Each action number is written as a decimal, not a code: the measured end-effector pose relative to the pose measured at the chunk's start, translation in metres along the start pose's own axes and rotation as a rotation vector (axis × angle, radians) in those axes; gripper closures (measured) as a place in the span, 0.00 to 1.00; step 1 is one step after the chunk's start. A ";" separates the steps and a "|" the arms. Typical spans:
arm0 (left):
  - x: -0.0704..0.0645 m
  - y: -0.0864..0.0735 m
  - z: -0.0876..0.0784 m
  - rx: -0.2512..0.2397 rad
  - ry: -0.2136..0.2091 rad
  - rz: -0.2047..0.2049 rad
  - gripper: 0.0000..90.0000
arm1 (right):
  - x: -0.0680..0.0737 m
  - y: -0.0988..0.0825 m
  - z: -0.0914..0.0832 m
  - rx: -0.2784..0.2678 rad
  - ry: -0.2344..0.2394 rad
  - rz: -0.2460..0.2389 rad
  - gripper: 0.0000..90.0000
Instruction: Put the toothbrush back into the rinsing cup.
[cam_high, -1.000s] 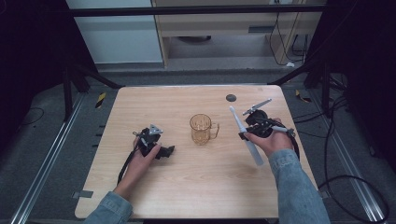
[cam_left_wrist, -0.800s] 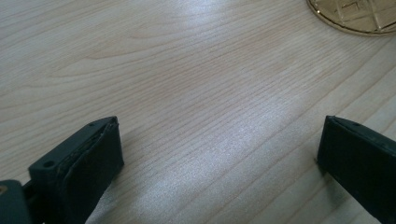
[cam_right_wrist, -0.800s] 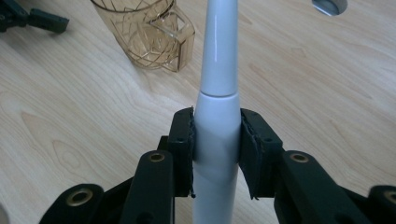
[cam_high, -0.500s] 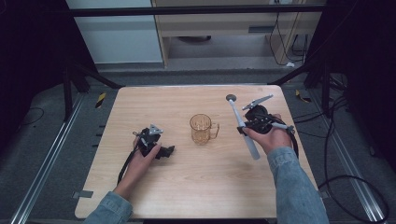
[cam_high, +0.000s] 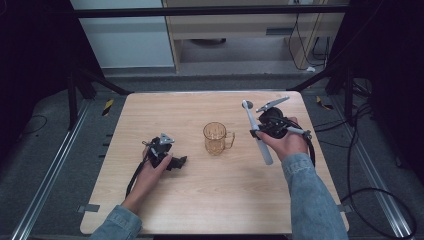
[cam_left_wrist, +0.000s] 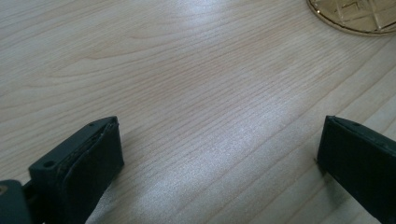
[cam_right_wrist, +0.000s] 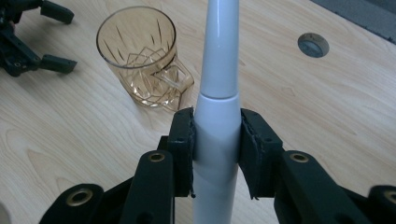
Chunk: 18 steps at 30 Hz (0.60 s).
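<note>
An amber cut-glass mug (cam_high: 216, 138) stands upright near the table's middle, its handle to the right. My right gripper (cam_high: 257, 131) is shut on a white electric toothbrush (cam_high: 260, 140) to the right of the mug, holding it off the table with the head pointing to the far side. In the right gripper view the toothbrush (cam_right_wrist: 218, 88) is clamped between both pads, and the mug (cam_right_wrist: 140, 56) lies ahead to the left. My left gripper (cam_high: 178, 162) rests on the table to the left of the mug, open, with bare wood between its jaws (cam_left_wrist: 217, 154). The mug's base (cam_left_wrist: 355, 14) shows ahead of it.
The light wooden table (cam_high: 200, 200) has a round grommet (cam_right_wrist: 313, 44) near its far right. Cables trail from both grippers. Dark frame bars and cabinets stand beyond the far edge. My left gripper (cam_right_wrist: 23, 46) also shows far off in the right gripper view.
My right gripper has carried the toothbrush a little toward the far edge, and its head now lies over the grommet in the high view. The left gripper has stayed put.
</note>
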<state>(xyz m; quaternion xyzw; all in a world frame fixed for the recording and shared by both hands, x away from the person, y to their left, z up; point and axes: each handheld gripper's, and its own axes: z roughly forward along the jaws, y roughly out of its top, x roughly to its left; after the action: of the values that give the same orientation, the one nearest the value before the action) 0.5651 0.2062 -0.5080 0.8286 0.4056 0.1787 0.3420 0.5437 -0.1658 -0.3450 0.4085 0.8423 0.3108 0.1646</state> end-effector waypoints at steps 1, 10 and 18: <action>0.000 0.000 0.000 0.000 0.000 0.000 0.00 | 0.000 0.000 0.000 0.000 0.000 0.000 0.75; 0.000 0.000 0.000 0.000 0.000 0.000 0.00 | 0.002 0.014 -0.001 -0.040 -0.012 0.002 0.75; 0.000 0.000 0.000 0.000 0.000 0.000 0.00 | 0.005 0.031 -0.006 -0.095 -0.017 0.004 0.75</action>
<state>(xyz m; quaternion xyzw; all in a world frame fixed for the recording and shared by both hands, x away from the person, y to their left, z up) 0.5651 0.2062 -0.5080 0.8286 0.4058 0.1785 0.3419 0.5551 -0.1496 -0.3204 0.4046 0.8243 0.3472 0.1905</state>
